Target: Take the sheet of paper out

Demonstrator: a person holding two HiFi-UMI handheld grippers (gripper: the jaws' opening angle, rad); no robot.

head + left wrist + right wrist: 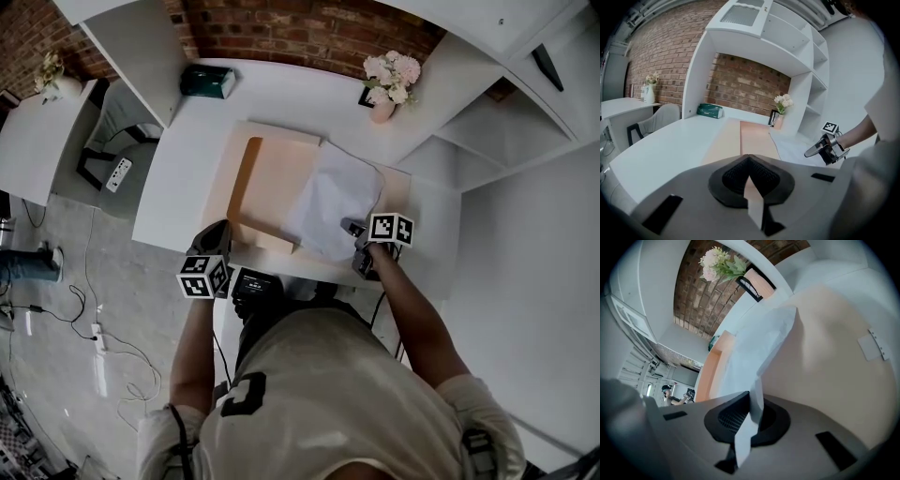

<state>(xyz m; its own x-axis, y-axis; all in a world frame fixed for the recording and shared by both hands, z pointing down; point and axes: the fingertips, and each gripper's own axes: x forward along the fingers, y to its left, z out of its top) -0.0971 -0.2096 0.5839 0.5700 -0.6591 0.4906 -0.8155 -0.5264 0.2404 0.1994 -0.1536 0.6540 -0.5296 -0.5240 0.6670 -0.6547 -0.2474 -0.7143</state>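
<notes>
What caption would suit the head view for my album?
The right gripper pinches the sheet on an open folder; the left gripper clamps the folder's edge.

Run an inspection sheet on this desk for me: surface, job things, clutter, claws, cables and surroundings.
Surface: white desk, bare to the left of the folder.
Job's things: tan folder lies open; white paper lies partly on it, with its near edge lifted.
Clutter: green box and flower vase at the back of the desk.
Grippers: left claw shut on the folder's near edge; right claw shut on the paper.
Cables: loose cables on the floor to the left.
Surroundings: brick wall, white shelves, chair.
</notes>
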